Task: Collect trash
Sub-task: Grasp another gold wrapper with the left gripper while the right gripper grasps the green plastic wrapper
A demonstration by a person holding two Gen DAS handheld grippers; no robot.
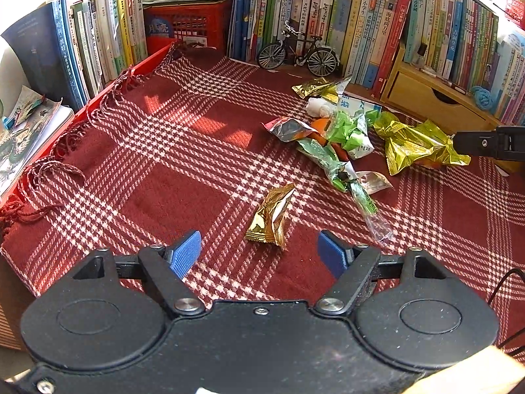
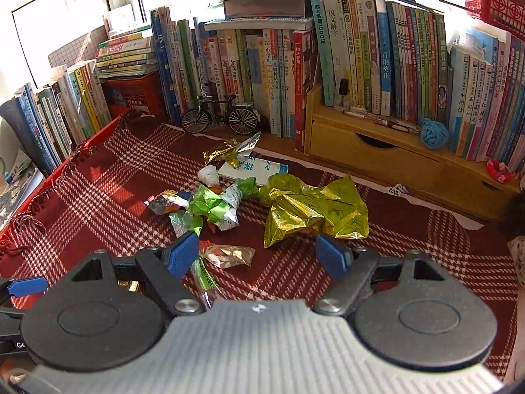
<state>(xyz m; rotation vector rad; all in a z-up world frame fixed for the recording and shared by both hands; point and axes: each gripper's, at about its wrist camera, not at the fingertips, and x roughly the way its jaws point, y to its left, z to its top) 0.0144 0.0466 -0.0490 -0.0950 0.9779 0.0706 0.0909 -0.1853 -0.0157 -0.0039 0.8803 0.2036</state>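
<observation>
Jaws on both tools stand wide with nothing between the blue pads. Just ahead of the left gripper (image 1: 259, 252), lying flat on the red-and-white checked cloth (image 1: 137, 164), is a small gold wrapper (image 1: 270, 218); it sits a touch right of the midline between the pads, and its long axis runs roughly away from the camera, leaning to the upper right, so the pads would close across its narrow width. My reading is that the left hand is plainly the nearer one for this piece. The right gripper (image 2: 257, 252) hangs over the near edge of the main litter: a clear crumpled wrapper (image 2: 228, 256) lies between its pads and slightly left of centre, a green-printed clear sleeve (image 2: 203, 274) runs under its left pad, and a large yellow-green foil bag (image 2: 315, 210) sits just beyond its right pad, its bulk spreading sideways. Further back come a green-and-white wrapper heap (image 2: 218, 205), a white tissue wad (image 2: 209, 174) and a second gold foil scrap (image 2: 224, 152). No bin shows in either view. Readable writing is scarce: book spines along the back (image 2: 361, 65) carry Chinese titles, one including "10000", and a small tag by the wooden drawer unit (image 2: 370, 151) seems to read "FOREVER". Wrapper print is too small to make out.
</observation>
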